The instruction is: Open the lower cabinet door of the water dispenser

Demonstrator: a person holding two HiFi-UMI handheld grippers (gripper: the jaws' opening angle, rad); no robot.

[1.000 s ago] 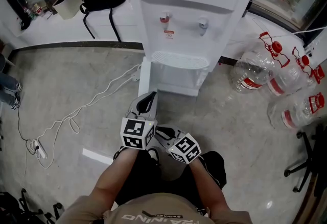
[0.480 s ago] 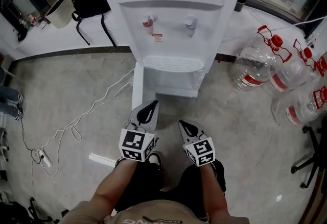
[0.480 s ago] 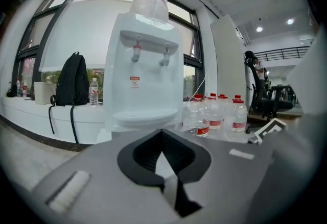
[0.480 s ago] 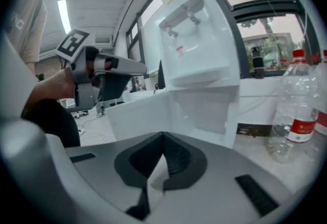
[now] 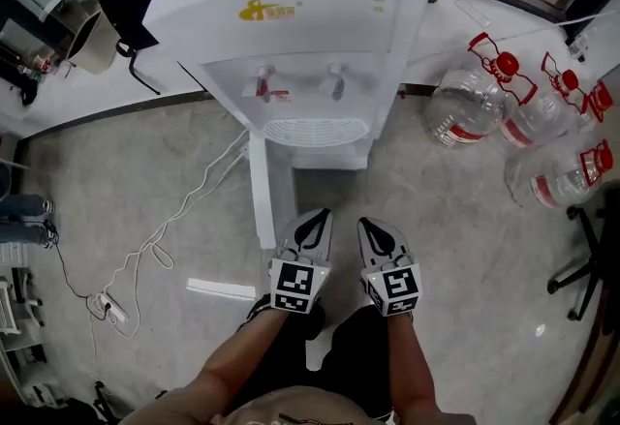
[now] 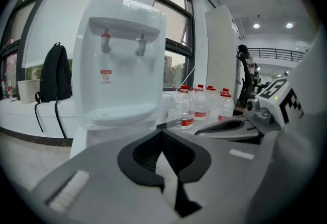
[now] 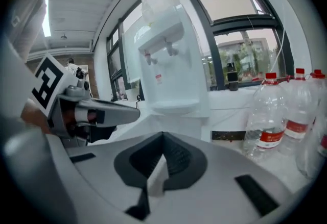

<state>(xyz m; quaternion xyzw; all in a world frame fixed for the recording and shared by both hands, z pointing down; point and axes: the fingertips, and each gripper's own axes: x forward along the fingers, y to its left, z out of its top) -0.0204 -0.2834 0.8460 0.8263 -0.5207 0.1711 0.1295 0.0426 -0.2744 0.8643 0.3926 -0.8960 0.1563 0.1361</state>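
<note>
Grey polished floor (image 5: 145, 152), white water dispenser (image 5: 300, 36), lower cabinet door (image 5: 260, 196) open, bottles (image 5: 465, 108) right, cable (image 5: 184, 210) left, my left gripper (image 5: 318, 218) and right gripper (image 5: 369, 223) both closed, empty.

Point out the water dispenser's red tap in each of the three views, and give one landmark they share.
Head view: the red tap is at upper centre, on the left of the dispenser front.
Left gripper view: it is at upper left, left of the other tap.
Right gripper view: it is at upper centre, again left of the other tap.
Shared landmark: the red-capped water bottles, right of the dispenser in every view.
</note>
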